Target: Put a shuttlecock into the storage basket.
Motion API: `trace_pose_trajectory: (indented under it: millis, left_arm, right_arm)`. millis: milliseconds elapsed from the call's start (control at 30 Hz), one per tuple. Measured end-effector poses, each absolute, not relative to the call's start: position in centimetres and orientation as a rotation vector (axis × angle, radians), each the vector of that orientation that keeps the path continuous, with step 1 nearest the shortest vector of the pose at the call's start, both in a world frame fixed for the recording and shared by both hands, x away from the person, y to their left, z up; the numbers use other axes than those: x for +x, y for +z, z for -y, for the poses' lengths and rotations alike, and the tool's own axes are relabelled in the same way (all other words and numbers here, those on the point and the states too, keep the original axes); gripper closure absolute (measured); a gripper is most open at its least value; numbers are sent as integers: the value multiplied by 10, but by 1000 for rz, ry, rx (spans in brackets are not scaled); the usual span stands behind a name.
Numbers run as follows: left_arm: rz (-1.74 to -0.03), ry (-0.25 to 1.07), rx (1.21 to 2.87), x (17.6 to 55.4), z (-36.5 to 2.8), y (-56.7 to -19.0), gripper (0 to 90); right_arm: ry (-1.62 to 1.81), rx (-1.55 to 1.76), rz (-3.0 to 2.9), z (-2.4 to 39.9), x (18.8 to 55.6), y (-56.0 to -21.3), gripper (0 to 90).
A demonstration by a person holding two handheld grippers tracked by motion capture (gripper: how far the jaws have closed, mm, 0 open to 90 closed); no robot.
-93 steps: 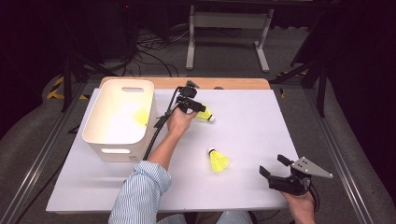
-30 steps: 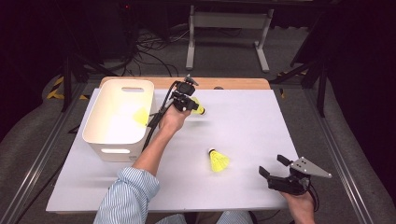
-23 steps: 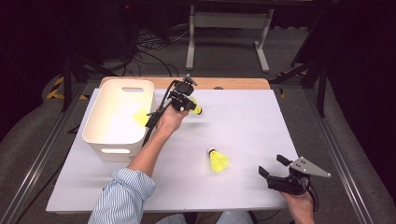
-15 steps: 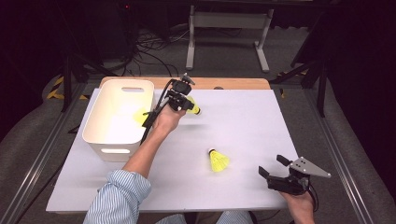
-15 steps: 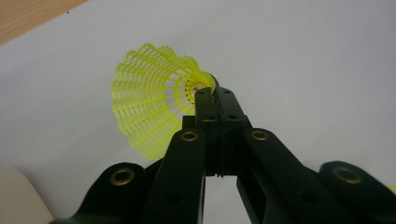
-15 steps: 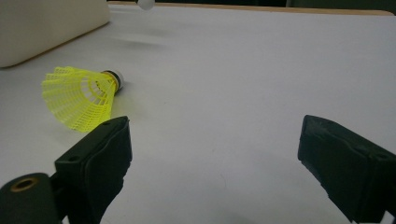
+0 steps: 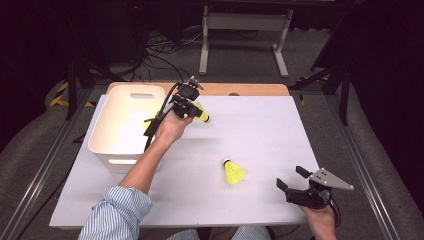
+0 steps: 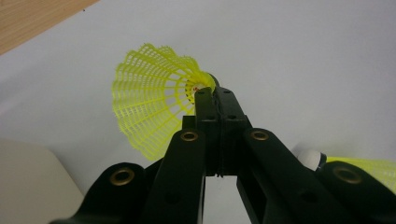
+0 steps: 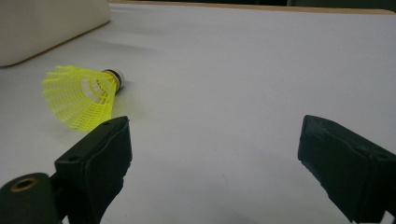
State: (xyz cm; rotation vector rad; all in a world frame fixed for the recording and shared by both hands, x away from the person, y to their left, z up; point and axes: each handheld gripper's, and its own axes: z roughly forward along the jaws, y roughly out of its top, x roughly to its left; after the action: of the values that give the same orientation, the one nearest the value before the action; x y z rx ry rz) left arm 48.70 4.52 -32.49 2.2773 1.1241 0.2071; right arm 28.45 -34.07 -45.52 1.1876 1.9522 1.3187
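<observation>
My left gripper [image 7: 194,106] is shut on a yellow shuttlecock [image 7: 202,115] and holds it above the white table, just right of the white bin [image 7: 107,147]. In the left gripper view the jaws pinch that shuttlecock [image 8: 149,107] close to its cork, at the left gripper's [image 8: 215,95] tips. A second yellow shuttlecock [image 7: 233,173] lies on the table in front of the middle. My right gripper [image 7: 291,177] rests open near the front right edge. In the right gripper view this shuttlecock [image 9: 79,95] lies ahead of the left jaw, outside the right gripper's [image 9: 215,154] gap.
Something yellow [image 7: 146,125] lies inside the bin, partly hidden by the forearm. A wooden strip [image 7: 250,89] borders the table's far edge. The bin's wall [image 9: 46,23] shows far left in the right gripper view. Cables and a metal stand [image 7: 245,22] are on the floor behind.
The left gripper has lifted the shuttlecock off the table and carried it a little left, toward the bin. The right gripper and the other shuttlecock have stayed put.
</observation>
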Motion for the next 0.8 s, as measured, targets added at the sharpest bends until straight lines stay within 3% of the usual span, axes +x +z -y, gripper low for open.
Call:
trace_pose_trajectory:
  millis: [800]
  left_arm:
    - [-1095,210,2294,473,-58,-309,900]
  right_arm:
    - [1314,1194,-1954,341,285,-456,103]
